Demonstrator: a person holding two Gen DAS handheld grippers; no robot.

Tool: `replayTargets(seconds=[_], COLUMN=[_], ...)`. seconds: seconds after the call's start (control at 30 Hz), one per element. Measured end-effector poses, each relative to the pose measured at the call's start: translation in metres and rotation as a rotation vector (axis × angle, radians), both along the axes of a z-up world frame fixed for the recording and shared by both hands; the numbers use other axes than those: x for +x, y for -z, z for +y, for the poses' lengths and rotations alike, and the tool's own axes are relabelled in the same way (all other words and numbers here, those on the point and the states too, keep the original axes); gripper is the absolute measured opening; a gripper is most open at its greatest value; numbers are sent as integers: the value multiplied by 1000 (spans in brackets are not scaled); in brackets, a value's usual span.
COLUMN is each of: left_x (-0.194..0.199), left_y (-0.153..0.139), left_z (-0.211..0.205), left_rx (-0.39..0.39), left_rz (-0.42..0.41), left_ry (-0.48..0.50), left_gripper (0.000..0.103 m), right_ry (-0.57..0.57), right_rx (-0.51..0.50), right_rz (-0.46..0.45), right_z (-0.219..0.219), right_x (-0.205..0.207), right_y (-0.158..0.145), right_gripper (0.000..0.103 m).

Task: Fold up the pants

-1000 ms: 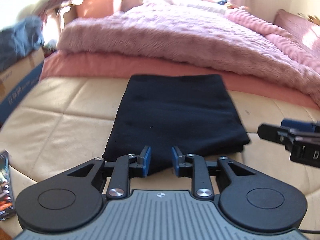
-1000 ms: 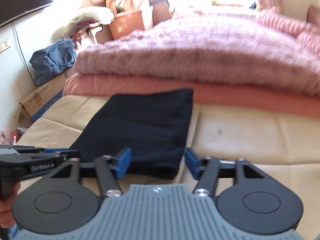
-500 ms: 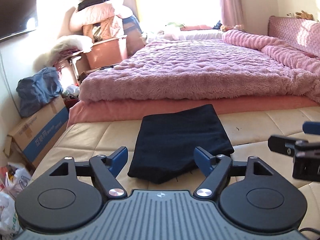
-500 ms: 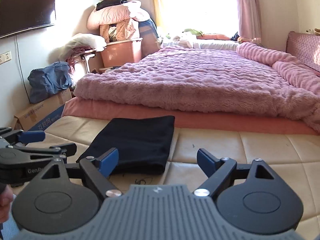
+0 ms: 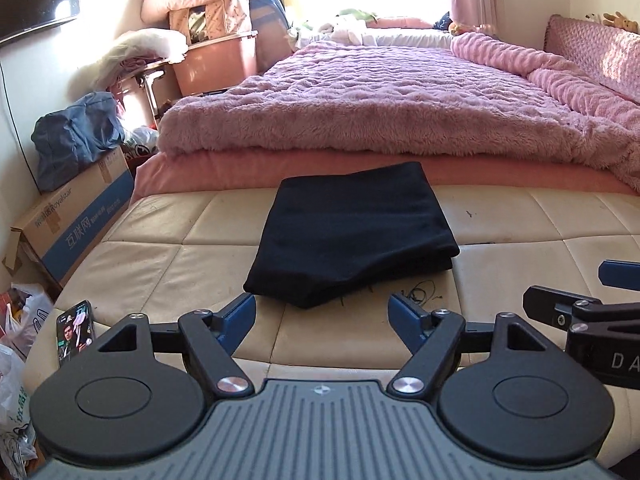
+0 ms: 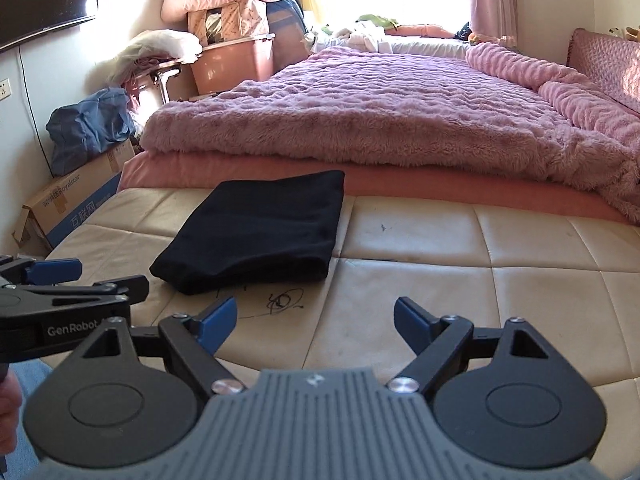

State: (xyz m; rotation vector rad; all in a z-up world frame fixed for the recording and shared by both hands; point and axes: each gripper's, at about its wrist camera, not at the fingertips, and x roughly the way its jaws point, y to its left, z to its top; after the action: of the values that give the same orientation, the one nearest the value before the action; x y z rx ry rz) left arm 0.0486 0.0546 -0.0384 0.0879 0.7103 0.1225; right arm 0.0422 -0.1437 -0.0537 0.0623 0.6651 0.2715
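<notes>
The black pants (image 5: 352,236) lie folded into a compact rectangle on the cream quilted bench (image 5: 160,264), their far edge against the pink bed. My left gripper (image 5: 322,318) hangs just short of the pants' near edge, jaws wide apart with nothing between them. In the right wrist view the pants (image 6: 260,232) lie ahead and to the left. My right gripper (image 6: 315,322) is open over bare cushion, to the right of the pants. Each gripper shows in the other's view: the right gripper (image 5: 568,292) at the right edge and the left gripper (image 6: 96,278) at the left edge.
A phone (image 5: 75,332) lies on the bench's near left corner. A pink fluffy blanket (image 5: 380,108) covers the bed behind. Cardboard boxes (image 5: 76,220), a blue bag (image 5: 76,140) and plastic bags (image 5: 16,364) crowd the floor at left. Pen scribbles (image 6: 286,300) mark the cushion.
Both grippers opened wide and drew back and up from the folded pants. The pants stay flat on the bench, now farther off in both views.
</notes>
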Motion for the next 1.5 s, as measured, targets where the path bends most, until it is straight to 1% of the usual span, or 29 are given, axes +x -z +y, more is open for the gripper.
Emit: replayTargets(seconds=[0.37, 0.9, 1.5], left_x=[-6, -6, -6], left_y=[-4, -1, -6], left_z=[-1, 0, 3], left_rx=[-15, -18, -9], left_rz=[-8, -7, -25], left_ry=[2, 7, 9], left_gripper=[88, 88, 88], right_ry=[-19, -15, -1], right_rx=[-23, -24, -23], right_rz=[2, 2, -28], right_z=[3, 3, 3], right_x=[-3, -2, -9], right_y=[-3, -4, -7], right_gripper=[82, 82, 82])
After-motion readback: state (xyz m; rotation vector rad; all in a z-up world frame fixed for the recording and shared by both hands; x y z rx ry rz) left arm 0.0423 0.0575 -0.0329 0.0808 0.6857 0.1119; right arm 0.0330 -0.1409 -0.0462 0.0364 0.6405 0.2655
